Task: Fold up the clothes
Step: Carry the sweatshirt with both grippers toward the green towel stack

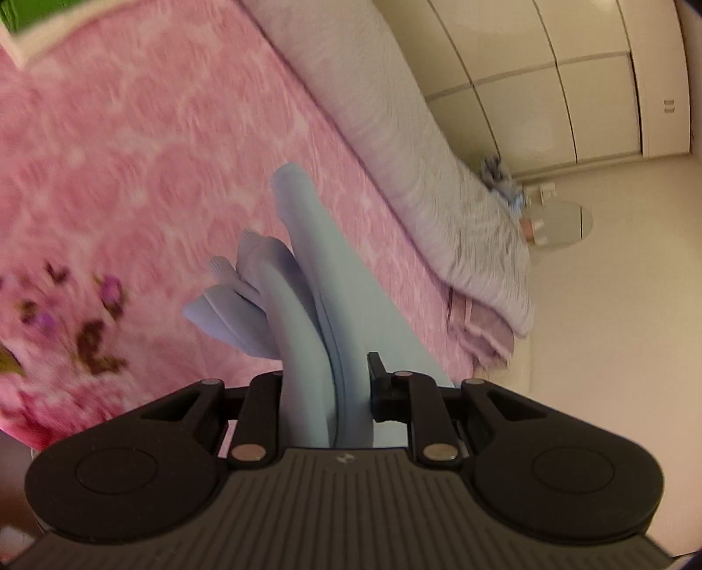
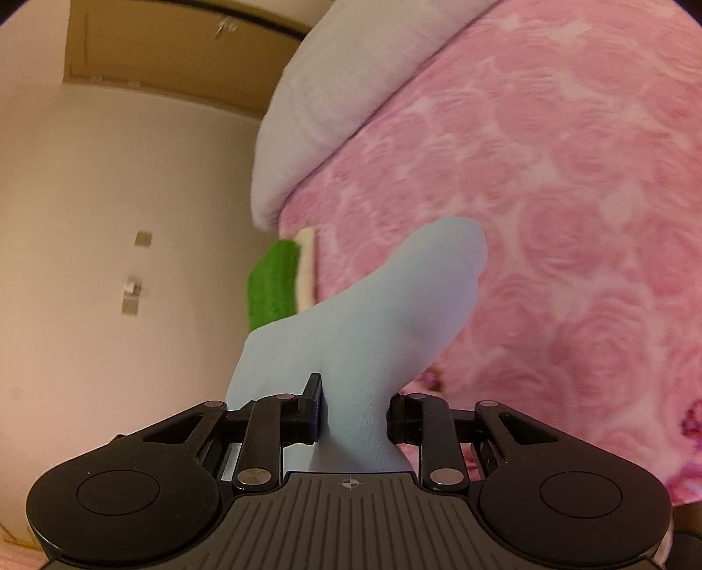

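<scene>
A pale blue garment (image 1: 307, 298) hangs bunched in folds above the pink rose-patterned bedspread (image 1: 131, 153), and my left gripper (image 1: 327, 394) is shut on it, the cloth squeezed between the black fingers. In the right wrist view the same pale blue garment (image 2: 386, 315) rises from my right gripper (image 2: 355, 416), which is shut on another part of it. There it lifts clear of the pink bedspread (image 2: 570, 197). The pads on both grippers are mostly hidden by cloth.
A folded pale lilac quilt (image 1: 395, 131) lies along the bed's edge, also visible as the lilac quilt (image 2: 333, 87). A green item (image 2: 272, 285) sits by the bed corner. White wardrobe doors (image 1: 570, 65) and cream floor (image 1: 614, 329) lie beyond. A brown door (image 2: 153, 39) stands in the wall.
</scene>
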A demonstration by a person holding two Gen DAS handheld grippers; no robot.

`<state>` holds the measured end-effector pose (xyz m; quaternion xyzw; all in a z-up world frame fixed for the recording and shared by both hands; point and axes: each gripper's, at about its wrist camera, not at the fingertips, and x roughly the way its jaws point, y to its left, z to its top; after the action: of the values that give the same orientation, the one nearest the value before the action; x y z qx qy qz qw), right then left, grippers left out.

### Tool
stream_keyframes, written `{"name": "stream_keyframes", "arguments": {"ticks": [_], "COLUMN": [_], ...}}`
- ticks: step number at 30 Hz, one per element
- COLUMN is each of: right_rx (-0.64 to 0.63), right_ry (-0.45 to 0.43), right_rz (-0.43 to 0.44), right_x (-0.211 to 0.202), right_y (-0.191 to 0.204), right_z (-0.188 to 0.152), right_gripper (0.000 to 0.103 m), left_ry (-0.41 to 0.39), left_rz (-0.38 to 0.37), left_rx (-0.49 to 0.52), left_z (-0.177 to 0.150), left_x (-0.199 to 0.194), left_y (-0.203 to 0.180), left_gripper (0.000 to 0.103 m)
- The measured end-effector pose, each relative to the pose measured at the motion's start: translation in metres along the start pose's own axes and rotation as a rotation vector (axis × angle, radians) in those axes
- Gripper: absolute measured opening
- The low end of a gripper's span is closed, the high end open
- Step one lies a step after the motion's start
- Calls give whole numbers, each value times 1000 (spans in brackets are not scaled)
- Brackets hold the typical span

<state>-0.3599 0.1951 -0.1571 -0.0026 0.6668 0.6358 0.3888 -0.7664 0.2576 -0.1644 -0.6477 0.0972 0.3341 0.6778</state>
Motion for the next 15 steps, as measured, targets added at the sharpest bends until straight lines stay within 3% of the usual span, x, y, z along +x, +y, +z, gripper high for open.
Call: {"name": "stream_keyframes", "arguments": {"ticks": [8, 15], "right_rx": [-159, -203], "right_ry": [96, 123], "right_rz": [42, 56], "right_x": [60, 138], "right_y": [63, 115], "right_z": [27, 31], "right_gripper": [24, 24], "left_ry": [-176, -207], "left_rz": [-20, -11], "left_rx": [-87, -91], "left_z": [29, 98], "left_x": [-50, -96], "left_y": [17, 60], "left_gripper": [16, 16]}}
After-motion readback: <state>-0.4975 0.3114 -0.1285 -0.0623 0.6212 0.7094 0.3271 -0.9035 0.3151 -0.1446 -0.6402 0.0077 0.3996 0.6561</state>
